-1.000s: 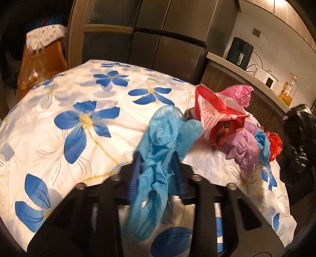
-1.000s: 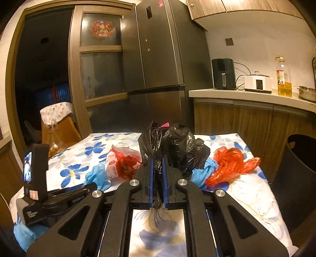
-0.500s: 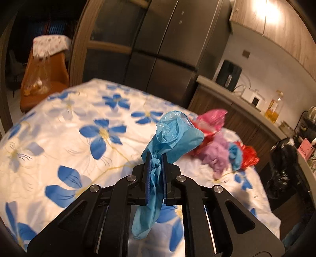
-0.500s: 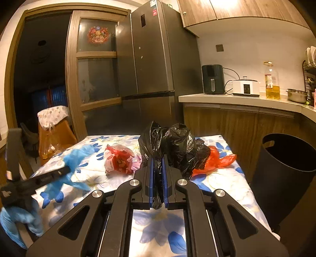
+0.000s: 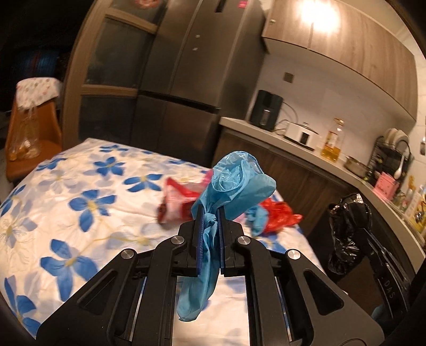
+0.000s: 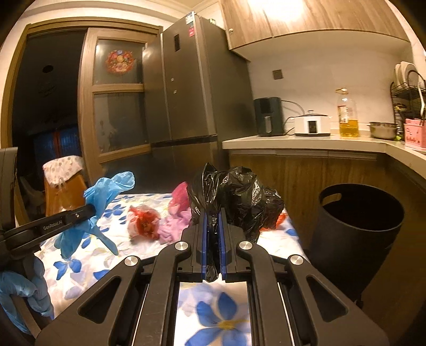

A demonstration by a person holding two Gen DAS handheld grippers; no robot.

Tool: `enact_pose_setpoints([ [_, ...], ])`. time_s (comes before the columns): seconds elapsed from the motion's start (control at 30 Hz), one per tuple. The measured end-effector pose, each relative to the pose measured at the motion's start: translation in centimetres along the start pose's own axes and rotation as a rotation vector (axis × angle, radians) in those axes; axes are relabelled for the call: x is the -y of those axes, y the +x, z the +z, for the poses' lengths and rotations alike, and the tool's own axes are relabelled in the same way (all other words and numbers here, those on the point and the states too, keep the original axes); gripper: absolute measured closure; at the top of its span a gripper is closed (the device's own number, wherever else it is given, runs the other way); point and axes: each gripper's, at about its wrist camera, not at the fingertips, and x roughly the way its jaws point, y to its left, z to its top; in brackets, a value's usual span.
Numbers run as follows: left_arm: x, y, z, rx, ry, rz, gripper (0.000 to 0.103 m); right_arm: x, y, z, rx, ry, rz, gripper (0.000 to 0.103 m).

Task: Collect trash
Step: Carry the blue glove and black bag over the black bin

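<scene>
Right gripper [image 6: 212, 213] clamped on crumpled black bag [image 6: 234, 197], held above floral tablecloth [image 6: 221, 319]. Left gripper [image 6: 91, 210] at left, pinching blue glove [image 6: 103, 197] clear of table. Red wrapper [image 6: 143, 222] and pink scraps [image 6: 173, 226] on cloth. Black bin [image 6: 356, 229] right, beside table.

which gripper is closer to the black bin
Right. The right gripper, shut on a black bag, is just beside the bin; the left gripper, holding a blue glove, is farther away over the table.

Warm, dim kitchen light. Glare burns on the cabinets [image 5: 322, 18] at upper right. Frame edges bend and darken; the tablecloth [image 5: 80, 202] smears with motion blur.
</scene>
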Motion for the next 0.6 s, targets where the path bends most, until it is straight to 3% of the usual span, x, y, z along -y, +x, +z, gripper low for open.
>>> enact_pose_setpoints([
  [0.6,11.6,3.8,-0.6,-0.042,0.128,-0.212,0.096,7.6,-2.8,1.0,0.057,0.041,-0.187,0.095],
])
